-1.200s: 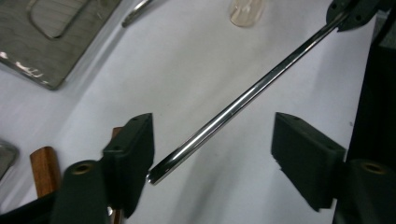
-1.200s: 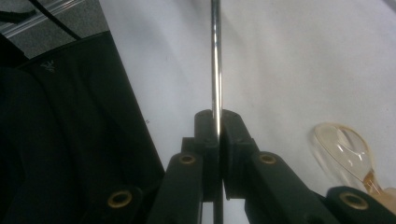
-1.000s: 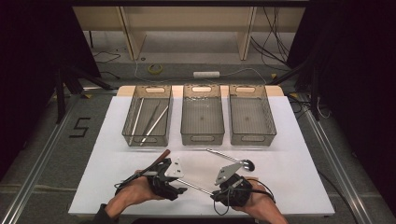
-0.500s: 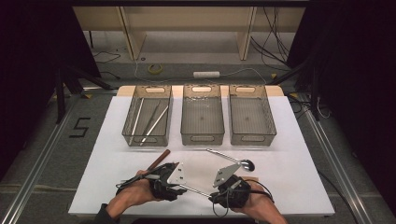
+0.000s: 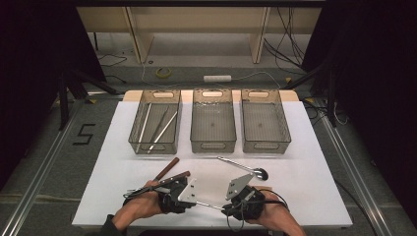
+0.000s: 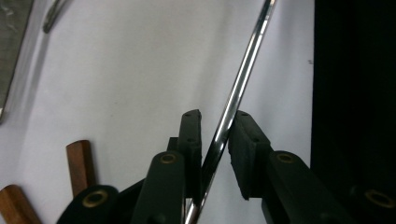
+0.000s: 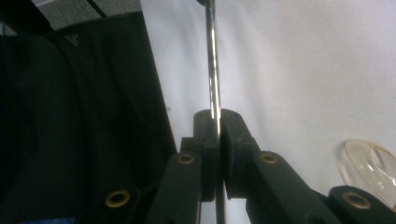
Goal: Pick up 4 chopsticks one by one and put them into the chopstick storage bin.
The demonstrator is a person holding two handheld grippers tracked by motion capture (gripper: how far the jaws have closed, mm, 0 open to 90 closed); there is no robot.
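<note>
Left to right across white surface point(image 5: 319, 147): bare margin at 9 o'clock; three mesh trays point(image 5: 213, 127) in a row at 12 o'clock, leftmost carrying long utensils point(image 5: 156, 125); clear strip between trays and hands; bare margin at 3 o'clock. Dark floor, rails and cables around.

Left tool point(image 5: 189, 189) at 7 o'clock, near front edge: jaws just closing, thin steel rod point(image 6: 233, 100) between them, touching one pad, a gap at the other. Brown-handled utensils point(image 5: 167, 169) just beside.

Right tool point(image 5: 228, 199) at 5 o'clock: pressed together, pinching rod point(image 7: 213, 70). Rod bright, slender, mirror-finished, spanning both tools. Ladle point(image 5: 246, 167) lying at 1 o'clock of right tool.
</note>
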